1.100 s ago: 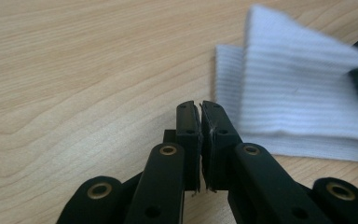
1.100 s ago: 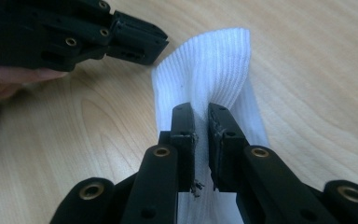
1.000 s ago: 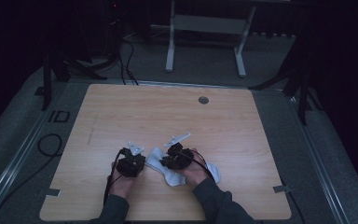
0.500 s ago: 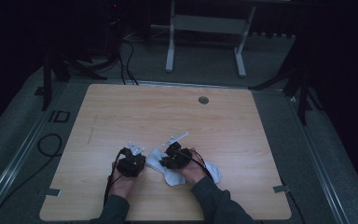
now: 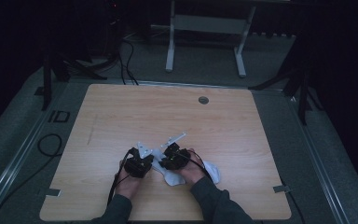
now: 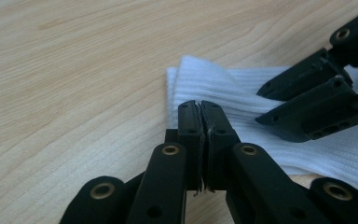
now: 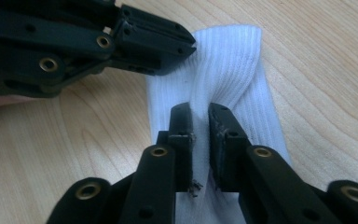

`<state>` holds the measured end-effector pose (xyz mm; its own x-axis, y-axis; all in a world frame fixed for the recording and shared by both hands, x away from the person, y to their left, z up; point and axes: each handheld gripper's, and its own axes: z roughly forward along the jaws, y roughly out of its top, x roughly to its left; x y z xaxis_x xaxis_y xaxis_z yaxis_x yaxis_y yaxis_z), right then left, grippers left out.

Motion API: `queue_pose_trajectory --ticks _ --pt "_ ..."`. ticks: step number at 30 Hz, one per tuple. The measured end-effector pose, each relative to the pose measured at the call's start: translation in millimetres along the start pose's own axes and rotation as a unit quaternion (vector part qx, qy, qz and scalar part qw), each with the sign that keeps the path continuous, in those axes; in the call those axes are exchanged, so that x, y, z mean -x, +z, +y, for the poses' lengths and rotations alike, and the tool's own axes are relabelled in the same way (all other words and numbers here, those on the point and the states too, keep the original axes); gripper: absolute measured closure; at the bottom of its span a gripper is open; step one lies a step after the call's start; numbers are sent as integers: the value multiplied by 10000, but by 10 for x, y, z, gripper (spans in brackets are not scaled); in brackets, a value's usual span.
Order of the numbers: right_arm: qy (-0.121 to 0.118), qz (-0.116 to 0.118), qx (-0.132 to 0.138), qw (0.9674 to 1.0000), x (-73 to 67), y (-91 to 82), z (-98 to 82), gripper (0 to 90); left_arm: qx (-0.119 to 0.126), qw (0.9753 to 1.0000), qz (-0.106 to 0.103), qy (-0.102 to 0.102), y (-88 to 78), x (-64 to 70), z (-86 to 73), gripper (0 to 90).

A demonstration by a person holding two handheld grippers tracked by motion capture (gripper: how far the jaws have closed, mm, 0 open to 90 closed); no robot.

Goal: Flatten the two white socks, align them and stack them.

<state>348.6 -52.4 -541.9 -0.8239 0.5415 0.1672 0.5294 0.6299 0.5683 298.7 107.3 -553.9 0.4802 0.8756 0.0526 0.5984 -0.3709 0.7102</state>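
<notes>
I have both tongs low over the near middle of the wooden worktop [image 5: 121, 116], working a white ribbed sock [image 5: 213, 171] that lies flat there, its far end reaching out past my right hand [image 5: 192, 171]. My left tongs [image 6: 199, 106] have their jaws pressed together; a thin edge of something pale shows between them, but I cannot tell whether that is sock fabric, and their tips sit right at the sock's near left corner. My right tongs [image 7: 200, 112] are clamped on a raised ridge of the sock, the white cloth pinched up between the two jaws and running down through the gap. In the high view the two tongs sit just beside each other, angled inward over the cuff end, with my left hand [image 5: 129, 183] behind its tool.
</notes>
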Motion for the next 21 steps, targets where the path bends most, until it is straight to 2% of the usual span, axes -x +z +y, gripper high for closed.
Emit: queue_pose_trajectory --ticks 3,6,13,17,21 --pt "-34 -23 57 10000 -8 -47 9 676 2 10000 7 -13 5 8 0 884" --pt "-142 -60 196 9997 -13 -166 17 634 0 10000 -9 -41 4 5 -1 884" --pt "-179 -315 373 9986 50 -550 -74 625 12 10000 12 -39 5 19 -3 884" --pt "-224 -524 295 9979 94 -680 -200 626 7 10000 20 -29 4 22 -3 884" --pt "-135 -634 333 9973 166 -781 -297 640 10 10000 9 -28 1 16 -9 883"
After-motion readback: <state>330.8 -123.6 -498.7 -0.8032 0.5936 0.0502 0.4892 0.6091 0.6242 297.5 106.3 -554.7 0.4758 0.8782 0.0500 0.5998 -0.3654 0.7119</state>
